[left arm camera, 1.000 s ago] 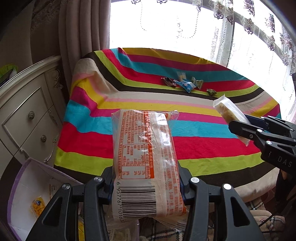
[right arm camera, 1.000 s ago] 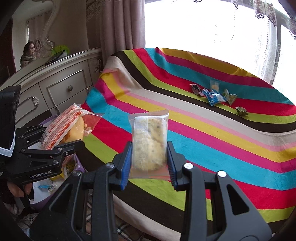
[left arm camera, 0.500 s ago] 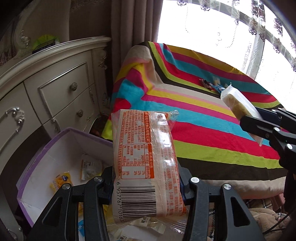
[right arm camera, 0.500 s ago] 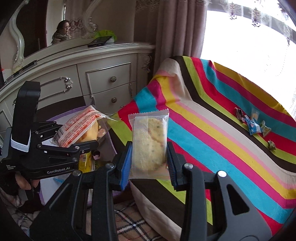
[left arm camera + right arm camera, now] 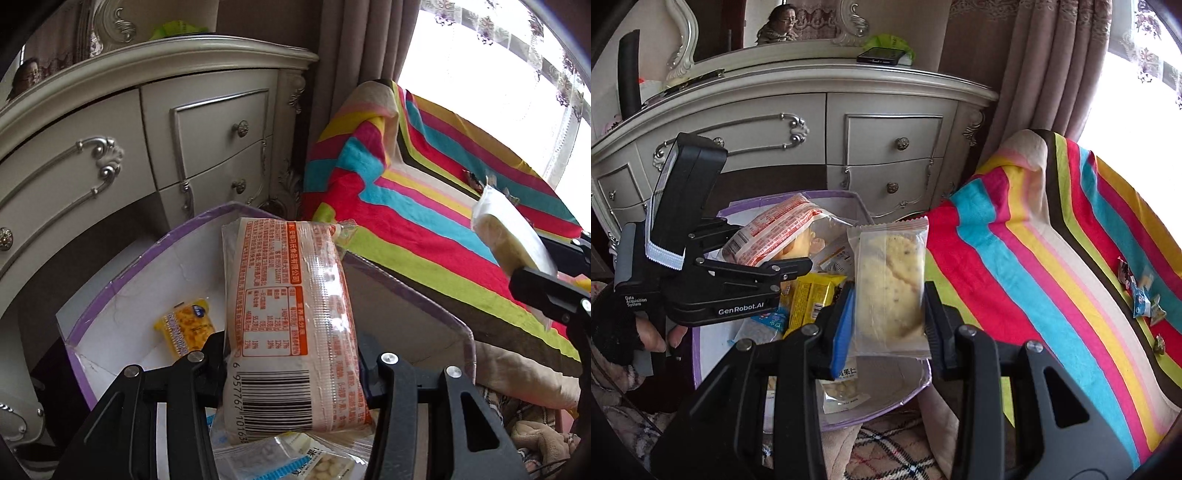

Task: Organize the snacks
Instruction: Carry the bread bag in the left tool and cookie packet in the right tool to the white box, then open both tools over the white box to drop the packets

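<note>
Left wrist view: your left gripper [image 5: 291, 354] is clamped on a long, soft bread packet [image 5: 291, 325] of glossy clear film with orange print and a barcode, standing upright between the pads. Below and beyond it sits a box [image 5: 122, 295] with a purple rim and white card walls; a small yellow cup [image 5: 184, 326] lies on its floor, just left of the gripper. To the right your right gripper's black frame shows.

Right wrist view: your right gripper [image 5: 890, 314] is closed on a flat cake [image 5: 888, 288], round, pale and speckled, sealed in a frosted wrapper with crimped edges. Just left of it, in the box, lies a yellow packet [image 5: 809, 299] among other wrappers, hard to tell apart. To the right, well away from the gripper, the striped blanket [image 5: 1034, 280] carries a few small candies [image 5: 1141, 299], crumpled and shiny. Behind stands a cream dresser [image 5: 886, 147] with curved fronts and metal knobs.
</note>
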Tool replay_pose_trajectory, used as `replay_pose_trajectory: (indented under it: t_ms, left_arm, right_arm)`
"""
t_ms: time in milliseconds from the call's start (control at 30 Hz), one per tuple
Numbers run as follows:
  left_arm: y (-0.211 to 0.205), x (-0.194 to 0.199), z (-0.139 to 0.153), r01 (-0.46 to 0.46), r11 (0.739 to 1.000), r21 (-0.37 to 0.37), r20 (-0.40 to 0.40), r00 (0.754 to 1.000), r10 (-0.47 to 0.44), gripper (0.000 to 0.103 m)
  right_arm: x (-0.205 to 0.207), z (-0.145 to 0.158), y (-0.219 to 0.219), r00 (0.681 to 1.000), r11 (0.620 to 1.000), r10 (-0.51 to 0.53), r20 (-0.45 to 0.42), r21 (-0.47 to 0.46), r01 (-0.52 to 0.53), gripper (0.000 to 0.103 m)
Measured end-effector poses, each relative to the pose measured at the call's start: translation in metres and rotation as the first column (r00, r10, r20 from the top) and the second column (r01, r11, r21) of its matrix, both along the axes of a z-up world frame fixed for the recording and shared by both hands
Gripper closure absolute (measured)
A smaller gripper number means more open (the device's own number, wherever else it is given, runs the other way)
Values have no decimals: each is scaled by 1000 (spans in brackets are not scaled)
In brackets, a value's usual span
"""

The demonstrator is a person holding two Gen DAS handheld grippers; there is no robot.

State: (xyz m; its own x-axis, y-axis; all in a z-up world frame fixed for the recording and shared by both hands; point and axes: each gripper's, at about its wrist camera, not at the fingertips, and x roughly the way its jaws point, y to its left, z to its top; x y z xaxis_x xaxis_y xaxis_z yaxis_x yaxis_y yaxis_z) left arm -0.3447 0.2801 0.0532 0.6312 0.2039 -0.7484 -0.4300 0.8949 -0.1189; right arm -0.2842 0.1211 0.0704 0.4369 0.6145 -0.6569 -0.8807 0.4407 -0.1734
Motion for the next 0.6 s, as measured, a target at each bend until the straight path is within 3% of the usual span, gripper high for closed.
replay_pose_trajectory:
  t_ms: [500, 567, 600]
  left_arm:
    - [31, -16, -4, -101, 995, 13, -9, 995, 101, 53]
    - [34, -17, -4, -129, 991, 28, -13, 991, 130, 52]
    - [36, -18, -3, -158, 987, 37, -16, 987, 159, 45]
  right_arm:
    - [-21, -19, 26, 989, 988, 145, -14, -44, -146, 64]
    - [-22, -23, 27, 980, 980, 193, -56, -44, -196, 63]
    - [-22, -25, 26, 973, 974, 219, -75, -36, -223, 60]
